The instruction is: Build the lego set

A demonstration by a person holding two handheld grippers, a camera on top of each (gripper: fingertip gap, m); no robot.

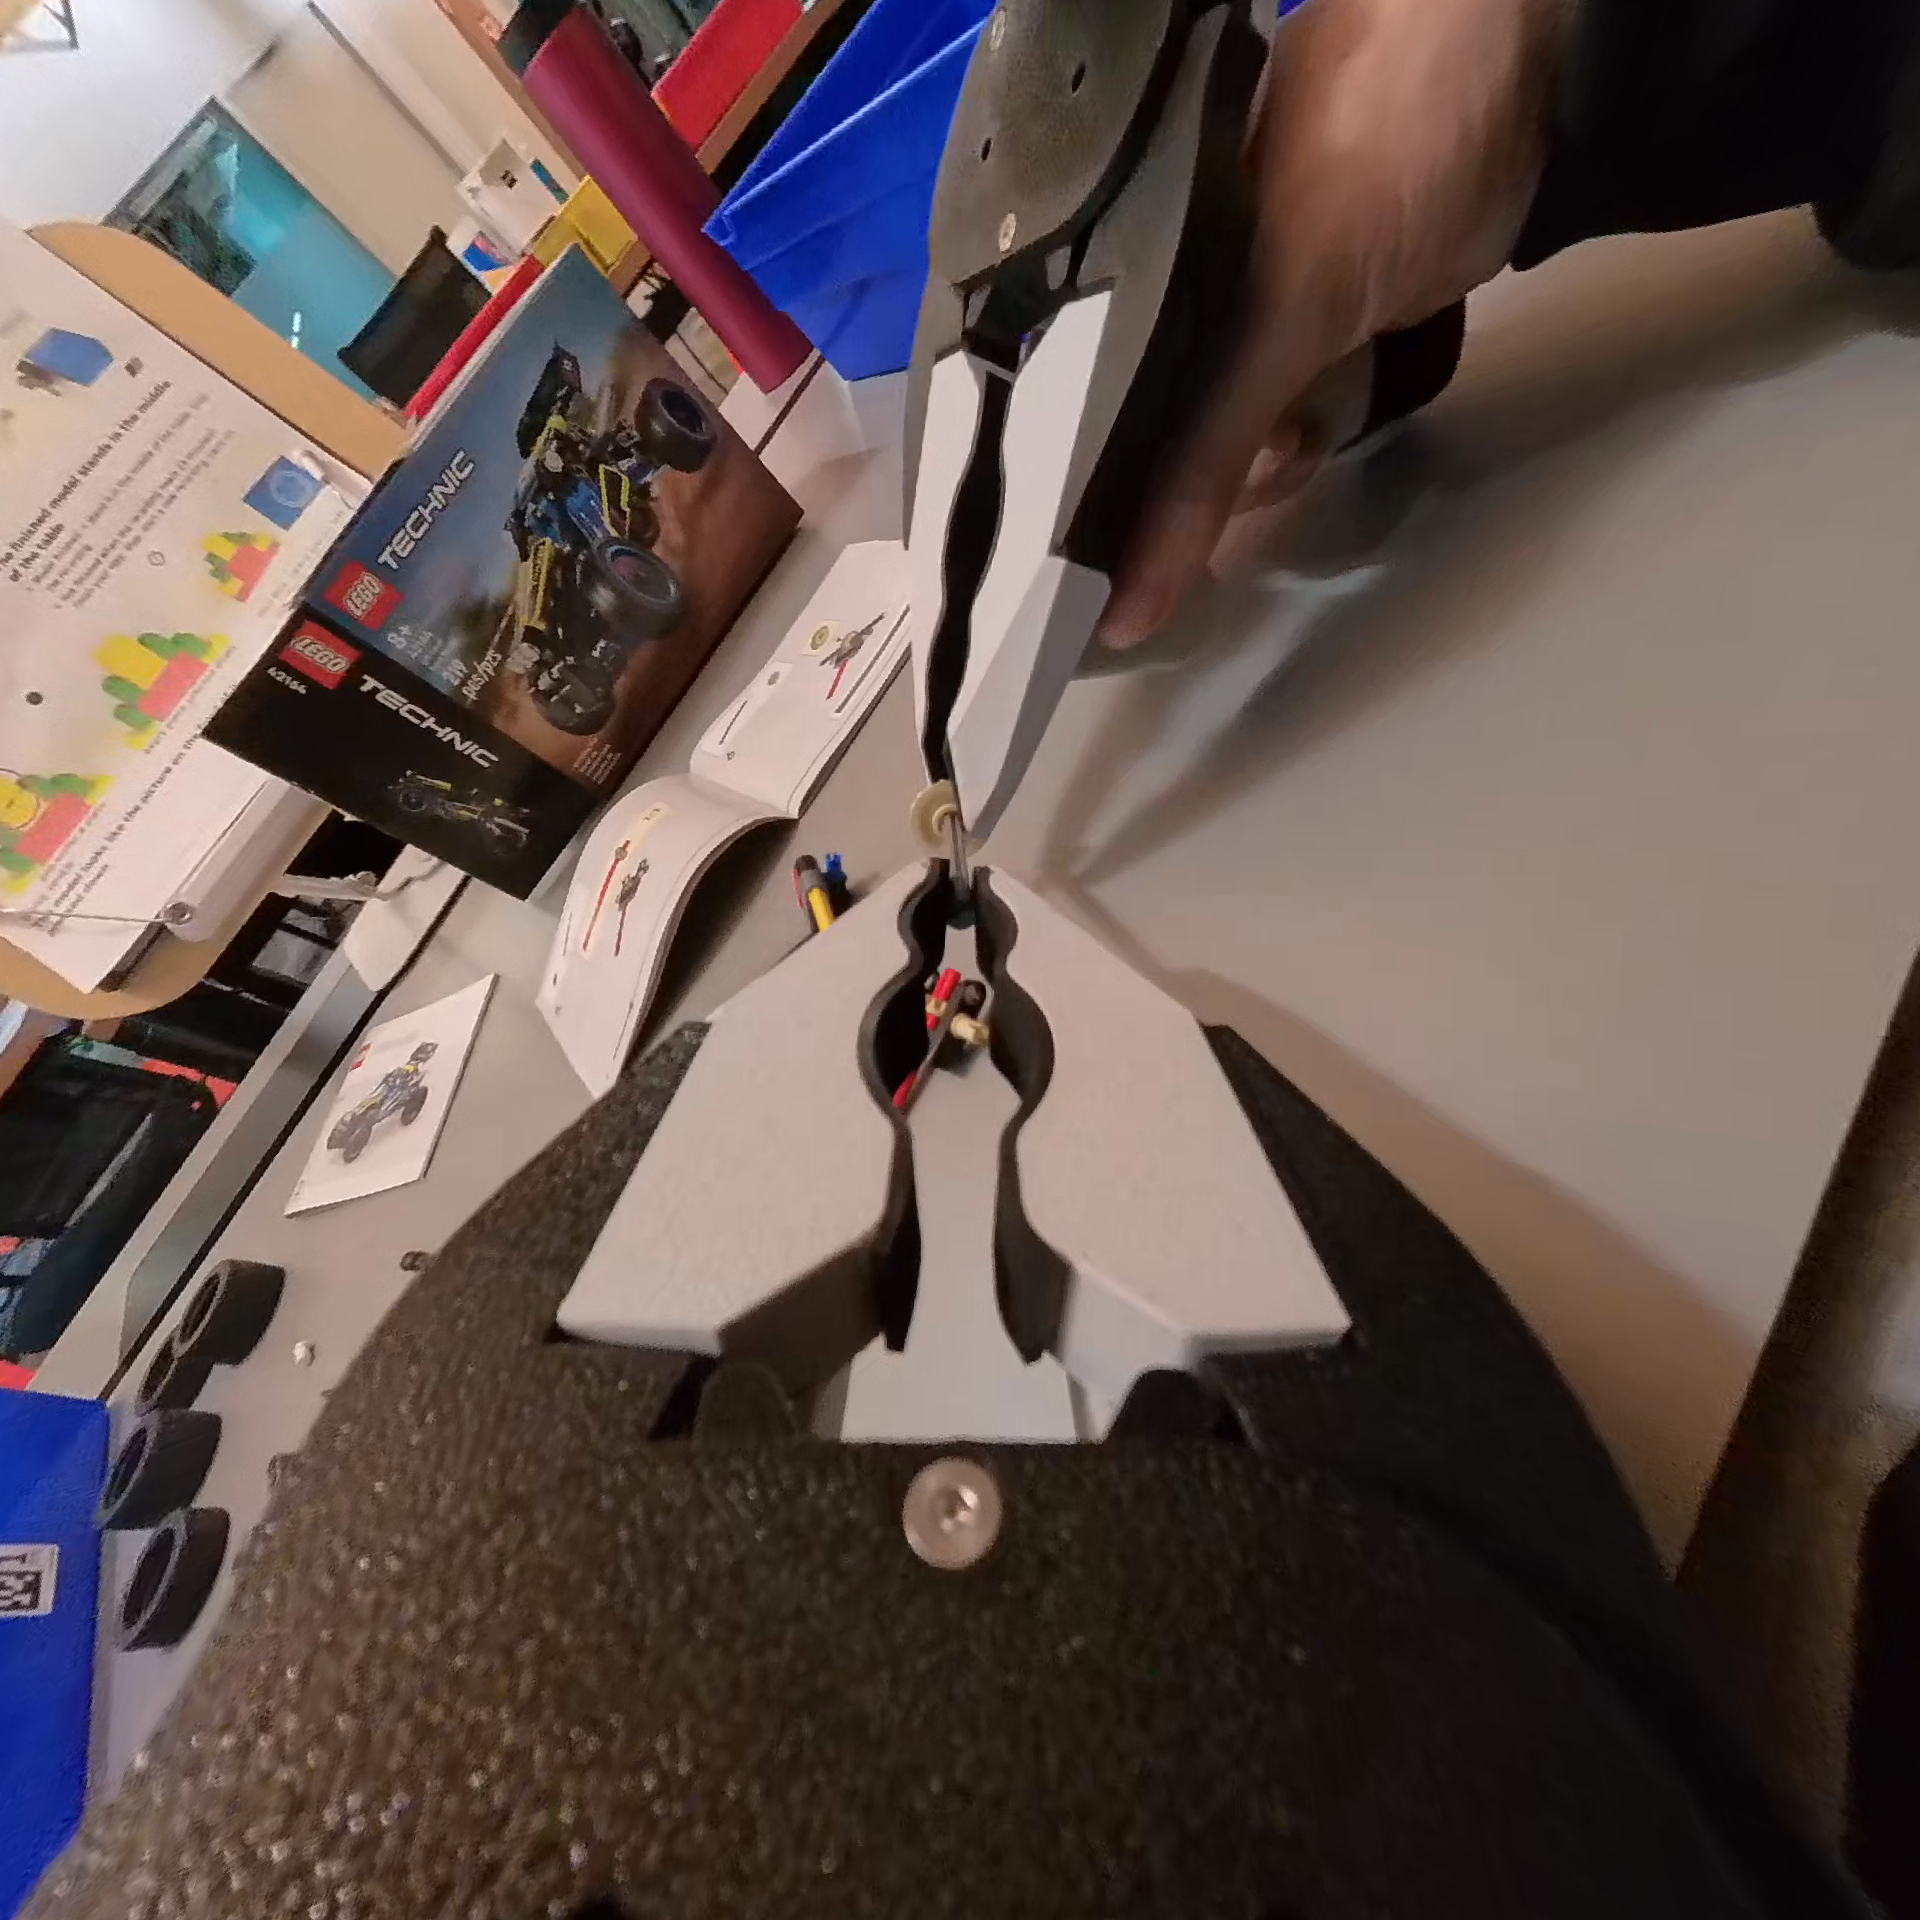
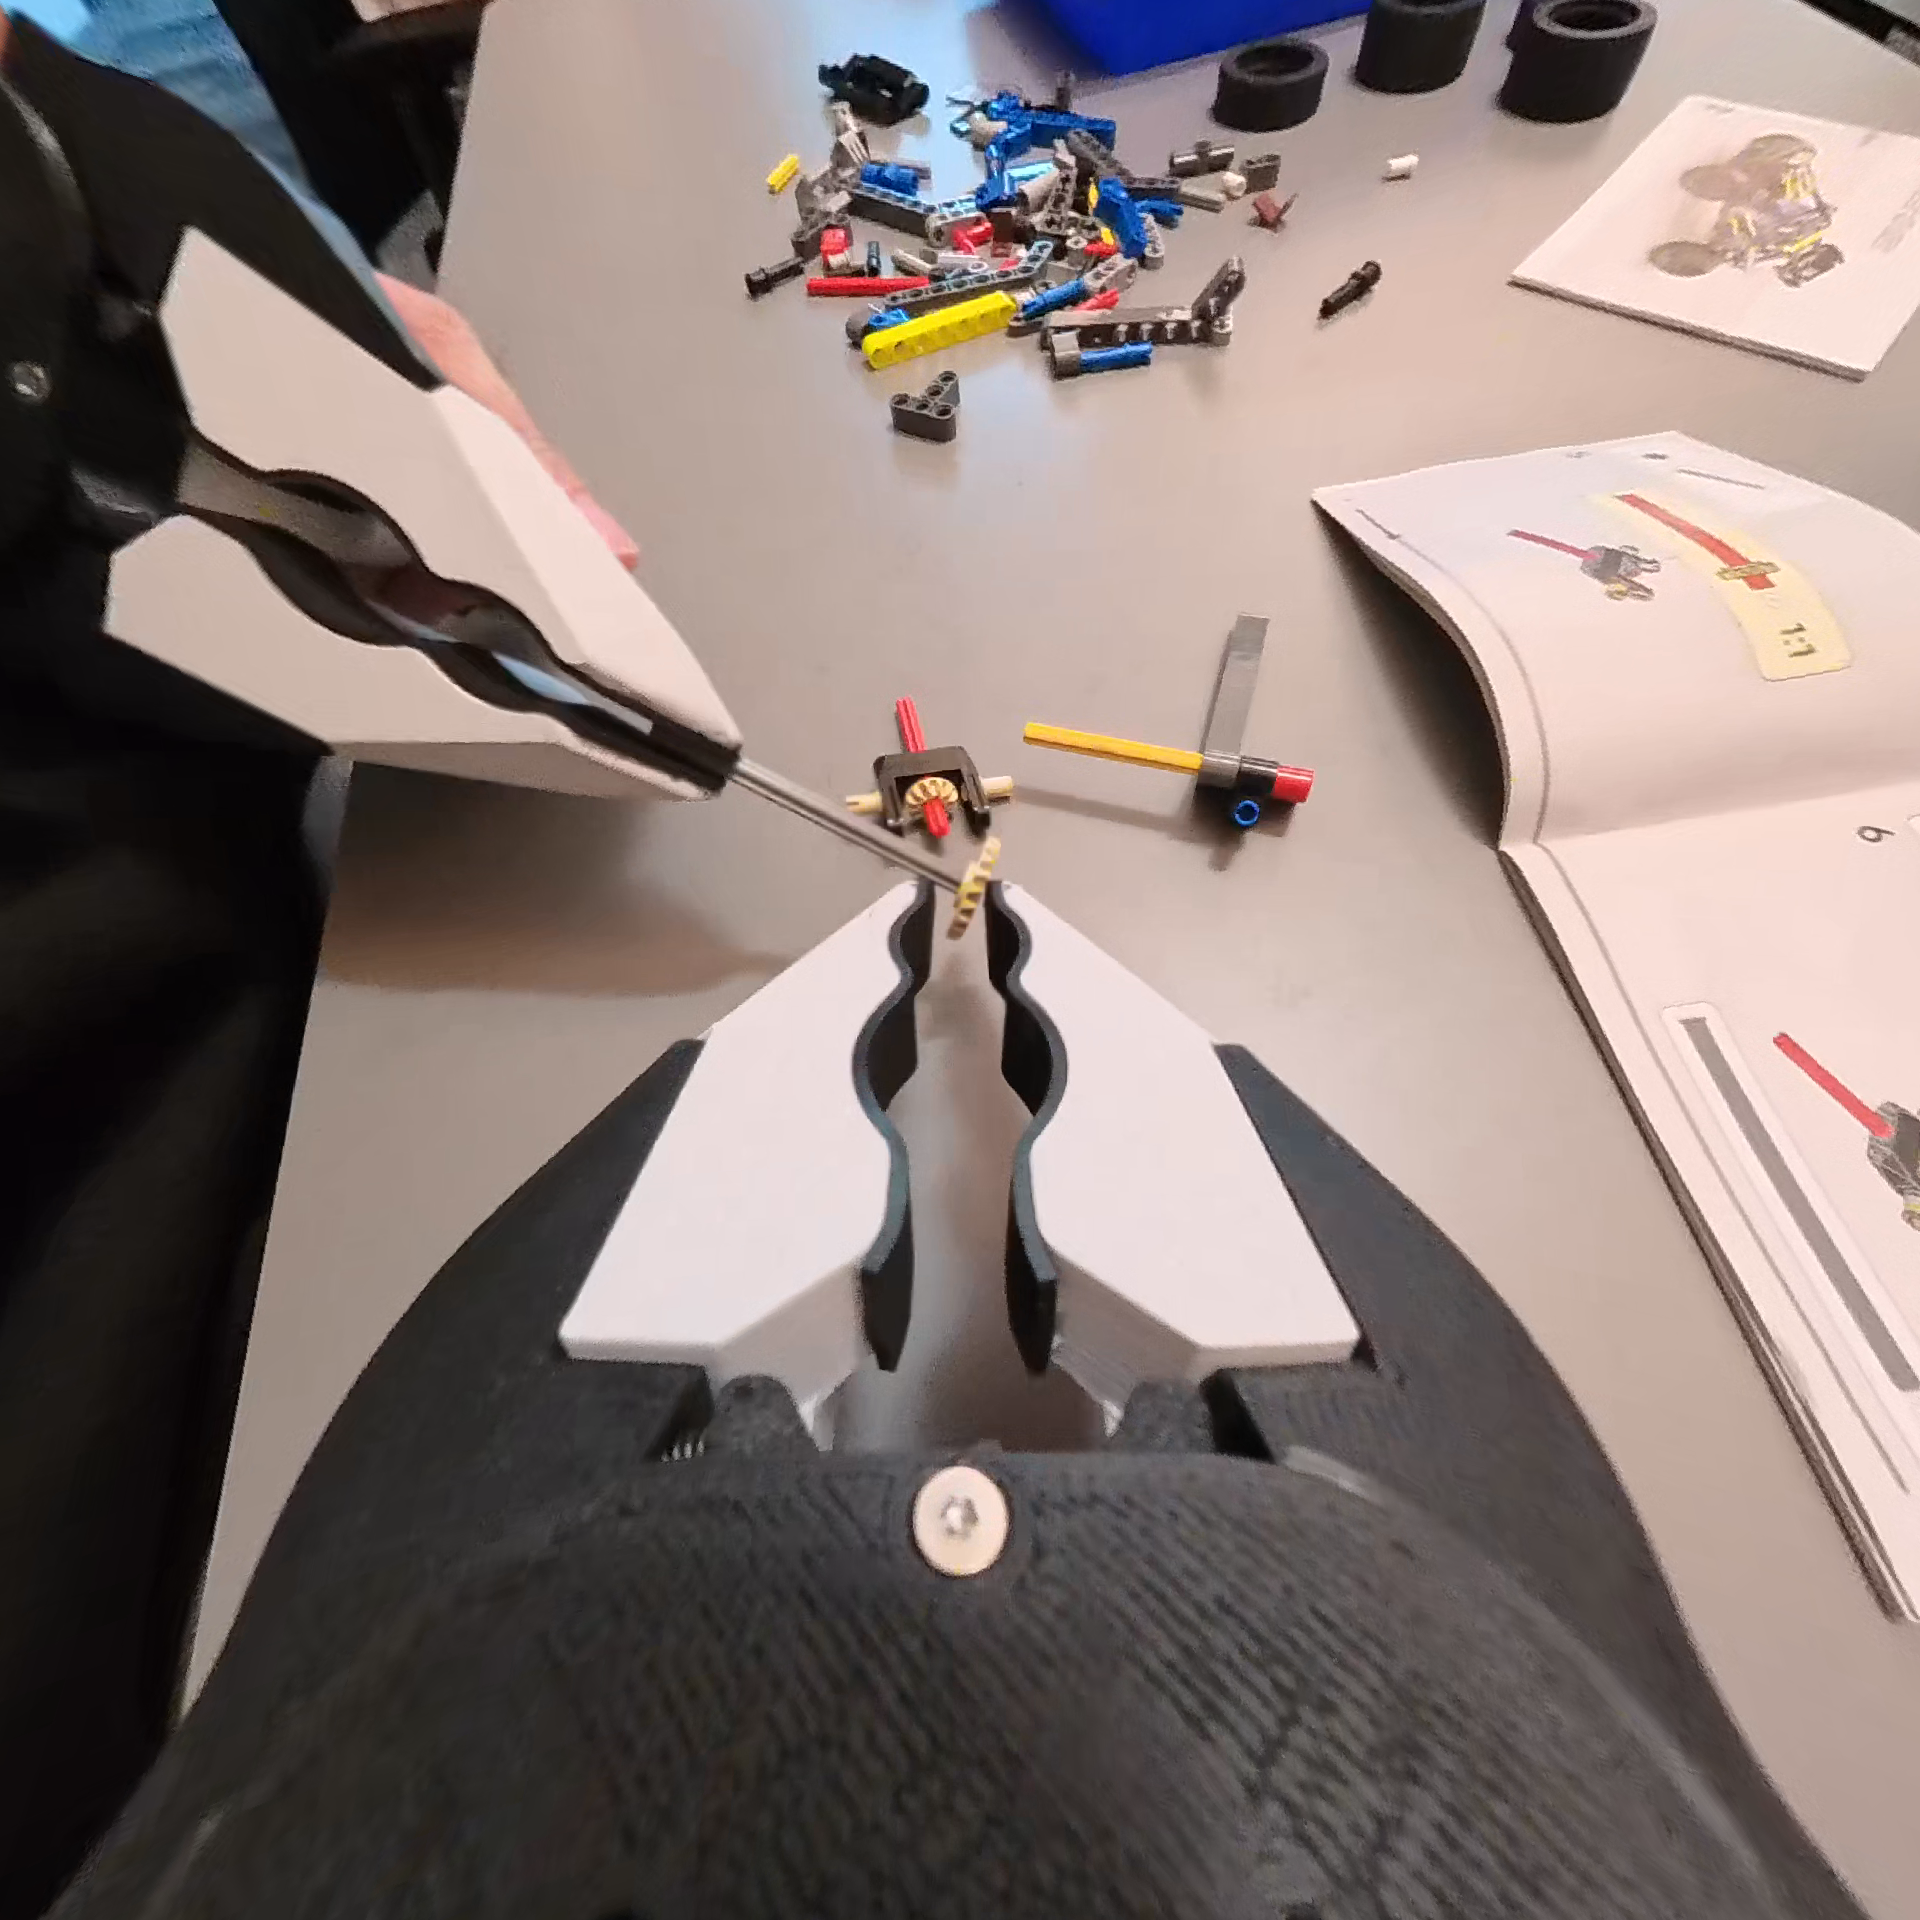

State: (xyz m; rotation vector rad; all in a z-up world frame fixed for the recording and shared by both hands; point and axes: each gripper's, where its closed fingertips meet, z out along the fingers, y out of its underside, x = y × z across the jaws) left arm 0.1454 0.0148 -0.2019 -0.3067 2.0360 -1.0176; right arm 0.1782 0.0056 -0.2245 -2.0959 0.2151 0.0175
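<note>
The right gripper (image 2: pixel 954 894) is clenched on a tan gear (image 2: pixel 975 875), which stands on edge between its fingertips, above the grey table (image 2: pixel 727 520). A thin grey rod (image 2: pixel 831 821) meets the gear's centre. The rod's other end is pinched in the left gripper (image 2: pixel 717 769), which is closed tight on it. In the left wrist view the same left gripper (image 1: pixel 954 896) holds the rod (image 1: pixel 954 847) nearly upright, with the gear (image 1: pixel 932 805) at its top, nipped by the tips of the right gripper (image 1: pixel 940 769).

Just beyond the gear lies a small black frame (image 2: pixel 928 792) with a red cross-shaped rod through it and a second tan gear inside — part of the view of it is crossed by the grey rod. To the right of the gear lies a yellow rod (image 2: pixel 1112 748) joined to a grey piece with a red end. Further right of the gear, an open instruction booklet (image 2: pixel 1662 779) lies flat.

Well beyond the gear sits a loose pile of parts (image 2: pixel 997 239) — blue, grey, yellow, red. Black tyres (image 2: pixel 1273 83) stand at the far edge, and a loose sheet (image 2: pixel 1725 229) lies to their right. The left wrist view shows the set's box (image 1: pixel 520 582) upright past the booklet.
</note>
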